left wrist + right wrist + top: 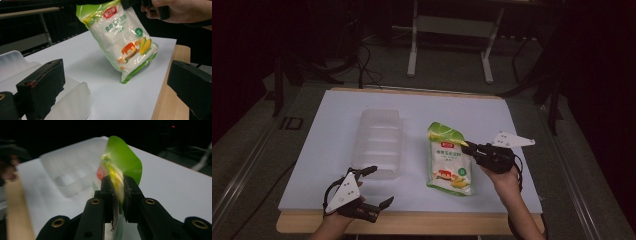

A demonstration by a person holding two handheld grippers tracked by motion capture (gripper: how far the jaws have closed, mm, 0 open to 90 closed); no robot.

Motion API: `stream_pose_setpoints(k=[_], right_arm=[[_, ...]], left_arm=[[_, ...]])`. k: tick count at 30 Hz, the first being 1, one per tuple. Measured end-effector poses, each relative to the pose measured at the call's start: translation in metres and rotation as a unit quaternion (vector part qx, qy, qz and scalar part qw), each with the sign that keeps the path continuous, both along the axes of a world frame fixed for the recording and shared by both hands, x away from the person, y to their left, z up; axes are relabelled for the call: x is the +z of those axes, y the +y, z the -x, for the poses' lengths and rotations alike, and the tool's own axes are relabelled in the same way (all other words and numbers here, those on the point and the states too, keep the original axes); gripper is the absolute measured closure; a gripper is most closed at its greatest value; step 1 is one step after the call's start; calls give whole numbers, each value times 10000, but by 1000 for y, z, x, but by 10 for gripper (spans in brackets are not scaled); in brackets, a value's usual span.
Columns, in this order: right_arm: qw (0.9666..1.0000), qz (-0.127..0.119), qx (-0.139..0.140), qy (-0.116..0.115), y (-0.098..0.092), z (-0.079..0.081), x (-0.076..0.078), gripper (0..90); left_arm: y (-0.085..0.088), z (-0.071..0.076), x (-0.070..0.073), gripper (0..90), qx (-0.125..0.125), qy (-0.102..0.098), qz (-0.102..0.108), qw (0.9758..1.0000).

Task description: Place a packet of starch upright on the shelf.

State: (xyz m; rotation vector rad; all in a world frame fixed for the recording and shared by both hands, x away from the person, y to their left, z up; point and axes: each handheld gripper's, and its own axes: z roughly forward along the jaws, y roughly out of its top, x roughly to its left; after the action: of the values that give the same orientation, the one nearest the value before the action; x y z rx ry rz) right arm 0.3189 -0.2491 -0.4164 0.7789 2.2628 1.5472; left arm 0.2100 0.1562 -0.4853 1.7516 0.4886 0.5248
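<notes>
The right gripper (469, 148) is clamped on the green top edge of the bag (450, 160), pinching the flat seal, likely because the bulging body offers no such thin hold. The bag sits mid-frame in the high view, right of the clear plastic box (378, 144). The left gripper (374, 186) waits released at lower left, jaws spread wide, beside the box's near end. The left gripper view reveals the bag tilted, bottom corner touching the white surface (105, 92); the right gripper view shows the seal squeezed between the pads.
</notes>
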Motion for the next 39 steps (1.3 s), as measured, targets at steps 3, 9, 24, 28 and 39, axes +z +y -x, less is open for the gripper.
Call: stream_pose_setpoints(k=[3,9,24,28,39], right_arm=[[9998,-77,161,-8,1,6,2,807],[9991,-150,381,-109,7,15,11,811],[9939,-383,884,-540,25,40,56,811],[9921,-396,1014,-627,29,45,64,811],[9894,-441,1151,-766,38,49,69,811]], left_arm=[[-3,1,0,17,-28,2,-8,10000],[-6,0,1,17,9,87,-10,10000],[-23,-20,34,35,-264,723,540,9956],[-36,-28,48,24,-463,119,303,9984],[-58,-72,60,36,-1241,792,758,9862]])
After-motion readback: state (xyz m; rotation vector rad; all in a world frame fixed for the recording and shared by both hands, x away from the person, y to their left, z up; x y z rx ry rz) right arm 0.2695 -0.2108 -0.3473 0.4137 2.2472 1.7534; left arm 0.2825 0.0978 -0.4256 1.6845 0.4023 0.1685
